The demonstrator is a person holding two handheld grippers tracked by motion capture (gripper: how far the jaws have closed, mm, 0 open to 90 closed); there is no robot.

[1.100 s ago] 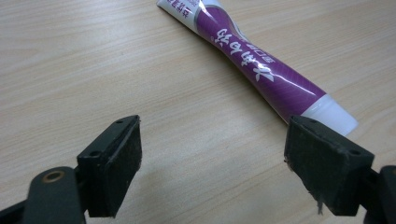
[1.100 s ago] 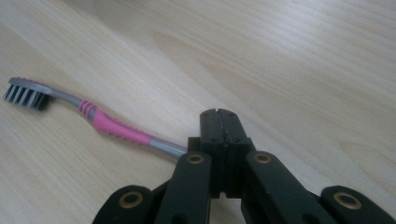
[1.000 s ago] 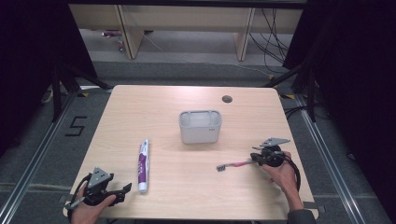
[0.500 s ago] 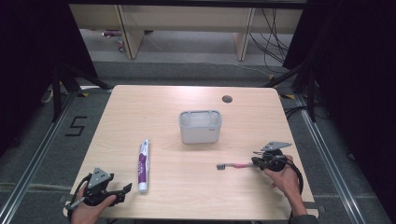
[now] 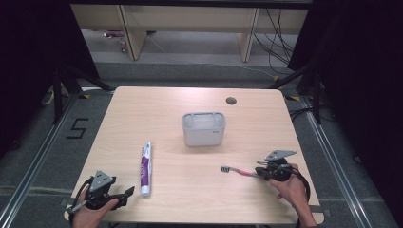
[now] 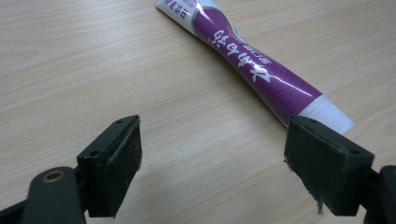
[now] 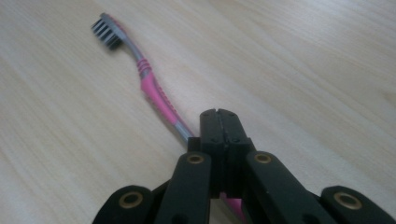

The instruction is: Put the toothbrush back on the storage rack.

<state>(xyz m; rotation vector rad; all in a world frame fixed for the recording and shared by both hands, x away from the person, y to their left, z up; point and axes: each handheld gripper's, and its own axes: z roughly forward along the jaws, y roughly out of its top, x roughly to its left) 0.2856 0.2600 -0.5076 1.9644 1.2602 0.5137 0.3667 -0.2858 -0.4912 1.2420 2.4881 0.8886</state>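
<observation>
With my right claw [image 7: 219, 122] clenched on the tail of the pink toothbrush [image 7: 150, 87], whose bristles jut ahead of it just above the tabletop [image 7: 299, 60], I judge a level, unhurried carry toward the grey holder [image 5: 203, 129] beyond keeps the handle from swivelling.

A "5" marks the floor [image 5: 78, 128] (tube's [image 6: 252, 70] script unreadable).

A laboratory or recording studio is indicated. A light wooden bench [image 5: 161, 123] with a cable hole [image 5: 231, 100] is set on grey carpet. Black curtains [image 5: 28, 71] are hung to either side of the bench. Beyond the bench, loose cables [image 5: 278, 42] are trailed. A floor marking "5" [image 5: 77, 128] is placed left of the bench.
</observation>
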